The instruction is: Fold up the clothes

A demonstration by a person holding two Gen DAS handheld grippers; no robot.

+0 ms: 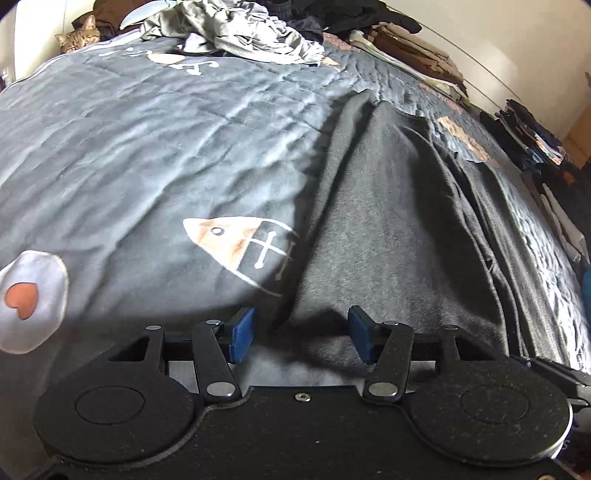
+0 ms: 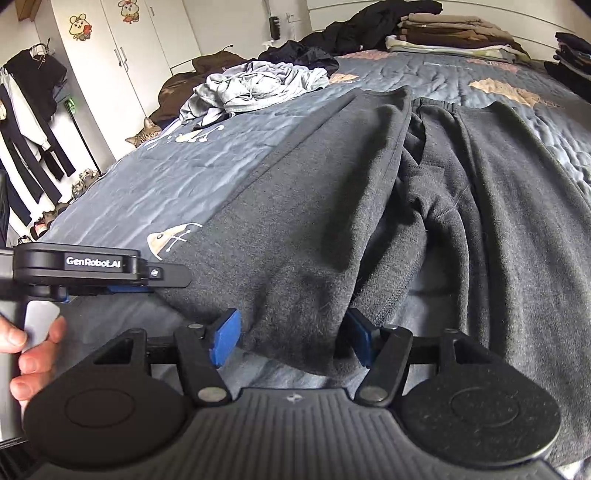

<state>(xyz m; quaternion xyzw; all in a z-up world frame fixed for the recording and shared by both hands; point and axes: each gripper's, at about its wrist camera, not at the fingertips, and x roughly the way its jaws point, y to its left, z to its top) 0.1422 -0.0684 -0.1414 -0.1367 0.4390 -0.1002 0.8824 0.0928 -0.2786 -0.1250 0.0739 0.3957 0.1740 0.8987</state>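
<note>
Dark grey fleece trousers (image 2: 369, 206) lie lengthwise on the bed, waistband far, legs toward me; they also show in the left wrist view (image 1: 388, 229). My left gripper (image 1: 301, 334) is open, its blue pads astride the near left edge of the trouser leg. It shows from the side in the right wrist view (image 2: 147, 280). My right gripper (image 2: 291, 341) is open, with the hem of the left trouser leg lying between its blue pads (image 2: 223, 341).
The bed has a blue-grey quilt (image 1: 147, 147) with fish prints. A heap of unfolded clothes (image 2: 258, 85) lies at the far end. Folded stacks (image 2: 450, 33) sit at the far right. A cat (image 2: 146, 134) peers over the left edge. A wardrobe and hanging clothes (image 2: 33, 110) stand left.
</note>
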